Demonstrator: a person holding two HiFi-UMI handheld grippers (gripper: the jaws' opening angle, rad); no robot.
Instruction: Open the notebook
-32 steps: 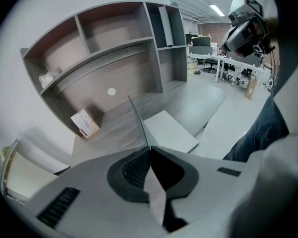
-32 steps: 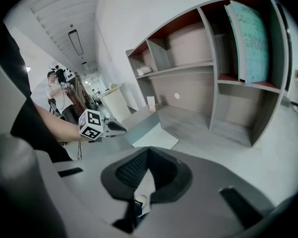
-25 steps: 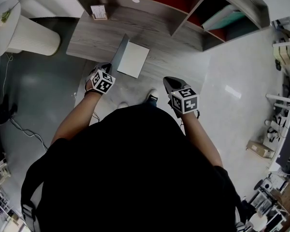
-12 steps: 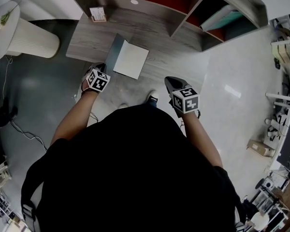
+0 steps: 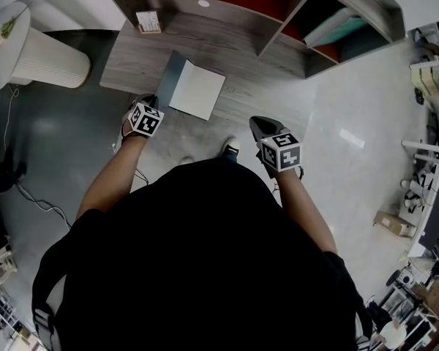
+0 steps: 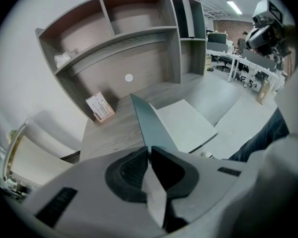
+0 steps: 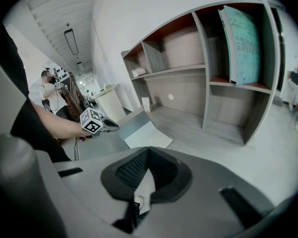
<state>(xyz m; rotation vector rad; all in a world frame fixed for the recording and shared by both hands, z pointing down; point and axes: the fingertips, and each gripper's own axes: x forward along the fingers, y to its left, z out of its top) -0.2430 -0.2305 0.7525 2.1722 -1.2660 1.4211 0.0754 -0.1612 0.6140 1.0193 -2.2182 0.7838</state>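
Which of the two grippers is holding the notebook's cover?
The left gripper: its jaws pinch the raised grey cover, while the right gripper hangs empty, away from the notebook.

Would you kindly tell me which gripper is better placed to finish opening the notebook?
Left: the left gripper has its jaws shut on the raised cover, while the right gripper sits shut and empty, away from the notebook.
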